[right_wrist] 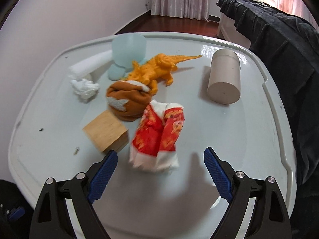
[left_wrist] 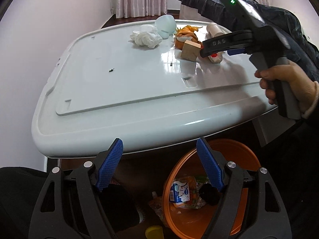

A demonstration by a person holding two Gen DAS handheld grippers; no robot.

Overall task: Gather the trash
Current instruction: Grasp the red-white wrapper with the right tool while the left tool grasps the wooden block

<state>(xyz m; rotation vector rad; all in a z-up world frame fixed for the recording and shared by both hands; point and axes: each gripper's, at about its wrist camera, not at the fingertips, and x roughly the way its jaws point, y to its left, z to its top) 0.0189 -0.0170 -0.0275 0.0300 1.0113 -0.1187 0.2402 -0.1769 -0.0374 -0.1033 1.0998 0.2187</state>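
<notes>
A crumpled red and white wrapper (right_wrist: 158,137) lies on the white table (right_wrist: 229,131), just ahead of my right gripper (right_wrist: 160,157), which is open and empty. A crumpled white tissue (right_wrist: 84,86) lies at the left; it also shows in the left wrist view (left_wrist: 146,36). My left gripper (left_wrist: 159,147) is open and empty, held off the table's near edge above an orange bin (left_wrist: 235,151) that holds a milk carton (left_wrist: 179,193) and wrappers. The right gripper (left_wrist: 211,48) shows in the left wrist view over the wrapper (left_wrist: 215,58).
On the table stand a wooden block (right_wrist: 105,132), a rolled brown sock (right_wrist: 127,101), an orange toy dinosaur (right_wrist: 157,67), a pale blue cup (right_wrist: 128,49) and a grey cylinder (right_wrist: 224,78). A dark coat (right_wrist: 279,45) hangs at the right. A yellow cup (left_wrist: 154,232) lies on the floor.
</notes>
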